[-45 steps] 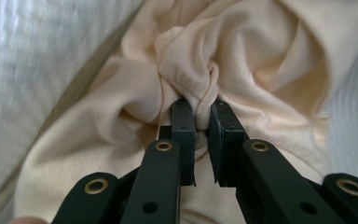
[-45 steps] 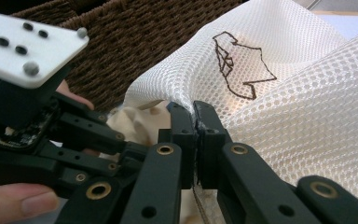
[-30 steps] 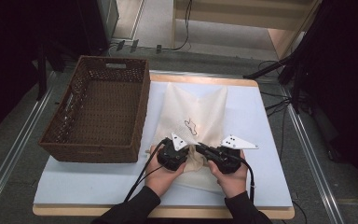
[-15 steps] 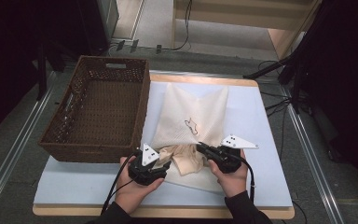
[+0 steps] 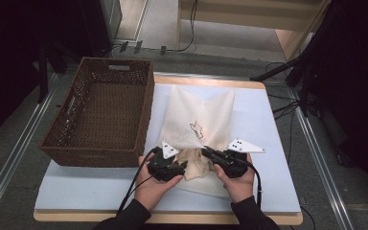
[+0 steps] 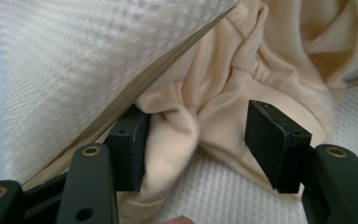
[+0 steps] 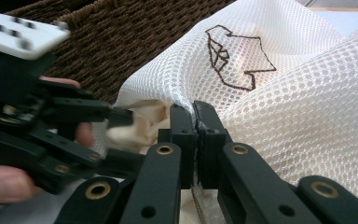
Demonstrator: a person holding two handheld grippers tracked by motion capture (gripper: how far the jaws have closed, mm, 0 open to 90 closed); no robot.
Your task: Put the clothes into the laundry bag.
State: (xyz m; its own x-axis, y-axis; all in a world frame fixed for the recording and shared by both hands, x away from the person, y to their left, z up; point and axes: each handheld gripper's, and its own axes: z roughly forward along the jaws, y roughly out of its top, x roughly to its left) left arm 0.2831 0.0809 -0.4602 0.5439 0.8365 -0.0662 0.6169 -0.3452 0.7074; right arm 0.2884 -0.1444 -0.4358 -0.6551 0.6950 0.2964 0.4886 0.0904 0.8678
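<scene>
**Cream garment half inside mesh bag, near edge of tabletop**

Mesh laundry bag (image 5: 202,120) lay flat on the pale blue mat (image 5: 273,143), beside the wicker basket (image 5: 103,112). Bag mouth faced the person. Cream garment (image 5: 195,164) bunched at that mouth, partly under the mesh, partly spilling out onto the lower layer.

Right tool (image 7: 196,122): jaws pressed together on the upper rim of the mesh, lifting it to keep the mouth open. Left tool (image 6: 200,140): jaws spread apart, straddling a fold of the garment; one pad touched the fabric, the other stood clear. Nothing gripped yet on that side.

Risks, as judged:
- Left tool could close on mesh and garment together, since the bag's rim ran just beside the near pad. That would drag the bag instead of feeding the garment in.
- The right tool's hold was on a thin edge of open weave; a hard push from the left could pull it free and collapse the opening.
- Loose folds might snag at the rim and bunch outside.

Markings: a dark brown stitched outline figure (image 7: 235,53) on the bag, animal-like, not certain. No readable lettering or brand seen.
</scene>
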